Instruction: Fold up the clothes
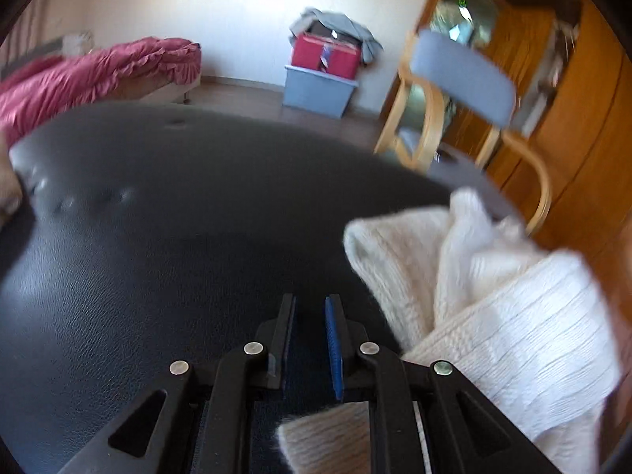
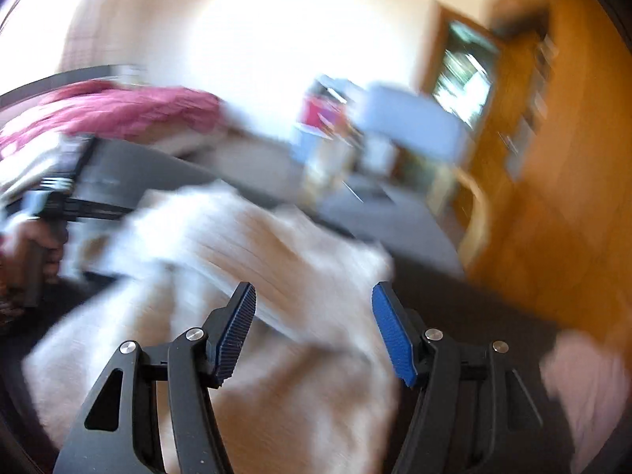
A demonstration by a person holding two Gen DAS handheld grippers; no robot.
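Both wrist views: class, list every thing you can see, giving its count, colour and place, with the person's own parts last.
Knit garment: one, cream-white, bunched on the table's right side.
Table: one, black leather-textured top, foreground.
Bed cover: one, pink-red, far left.
Storage boxes: two, red on pale blue, by the far wall.
Grey cloth: one, draped over the red box.
Chair: one, pale wood with blue back, beyond the table.
Cabinet: one, orange-brown wood, right.
Left gripper: black, narrowly open, empty.
Right gripper: black, blue pads, wide open above the garment.
Hand: one, holding the left gripper's handle.
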